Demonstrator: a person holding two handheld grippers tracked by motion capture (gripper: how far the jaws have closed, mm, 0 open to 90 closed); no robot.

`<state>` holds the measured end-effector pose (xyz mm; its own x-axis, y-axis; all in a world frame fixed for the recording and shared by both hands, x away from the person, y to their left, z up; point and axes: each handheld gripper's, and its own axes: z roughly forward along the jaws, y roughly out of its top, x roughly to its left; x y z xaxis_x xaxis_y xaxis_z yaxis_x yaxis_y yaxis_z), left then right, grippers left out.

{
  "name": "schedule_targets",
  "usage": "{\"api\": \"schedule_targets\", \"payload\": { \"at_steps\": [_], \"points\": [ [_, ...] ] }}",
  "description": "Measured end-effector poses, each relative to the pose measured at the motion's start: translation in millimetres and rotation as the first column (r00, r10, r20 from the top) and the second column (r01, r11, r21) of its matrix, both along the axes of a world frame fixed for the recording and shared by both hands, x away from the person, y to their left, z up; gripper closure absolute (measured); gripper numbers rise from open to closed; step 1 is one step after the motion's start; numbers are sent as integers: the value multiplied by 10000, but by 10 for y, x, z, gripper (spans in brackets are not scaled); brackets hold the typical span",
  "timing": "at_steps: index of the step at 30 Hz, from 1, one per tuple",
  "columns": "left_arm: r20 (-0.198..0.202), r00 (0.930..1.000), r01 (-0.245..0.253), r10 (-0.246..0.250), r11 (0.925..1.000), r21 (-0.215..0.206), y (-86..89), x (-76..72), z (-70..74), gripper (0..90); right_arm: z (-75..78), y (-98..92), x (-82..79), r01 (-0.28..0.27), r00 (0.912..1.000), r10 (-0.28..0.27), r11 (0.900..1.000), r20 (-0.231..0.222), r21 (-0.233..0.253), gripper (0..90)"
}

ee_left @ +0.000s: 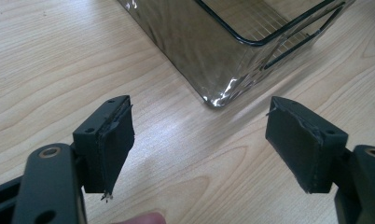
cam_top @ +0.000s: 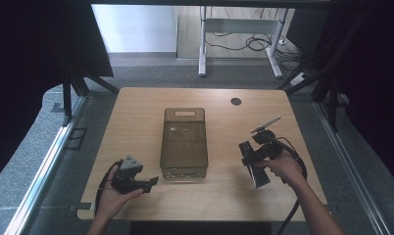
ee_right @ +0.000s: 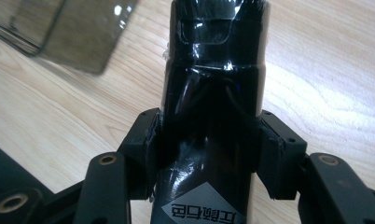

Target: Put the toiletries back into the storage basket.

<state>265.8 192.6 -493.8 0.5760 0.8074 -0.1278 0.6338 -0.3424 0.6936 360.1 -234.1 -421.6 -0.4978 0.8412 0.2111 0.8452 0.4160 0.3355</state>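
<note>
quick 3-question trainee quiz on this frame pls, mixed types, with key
1. True or false: the right gripper is shut on the glossy black plastic-wrapped package.
2. The left gripper is: A) shut on the bin, B) open and holding nothing, C) inside the bin.
3. Fill in: the smoky translucent rectangular plastic bin stands on the light wooden ____.

Key: 1 true; 2 B; 3 table.

A smoky transparent plastic bin (cam_top: 184,142) sits mid-way on the pale wooden surface (cam_top: 136,112). The left gripper (cam_top: 148,184) hovers near its corner; the right gripper (cam_top: 251,161) clasps a glossy black packet (cam_top: 256,171).
</note>
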Motion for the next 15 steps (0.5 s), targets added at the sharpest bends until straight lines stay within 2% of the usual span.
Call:
{"api": "schedule_targets", "payload": {
  "at_steps": [9, 15],
  "points": [
    [-47, 10000, -5, 5, 10000, 42, 1, 9, -13, 239, 226, 152, 97, -87, 9999, 81, 9991, 146, 420, 466],
    [-133, 9999, 71, -70, 9999, 92, -19, 14, -32, 238, 321, 265, 146, -225, 9995, 211, 9974, 217, 687, 466]
  ]
}}
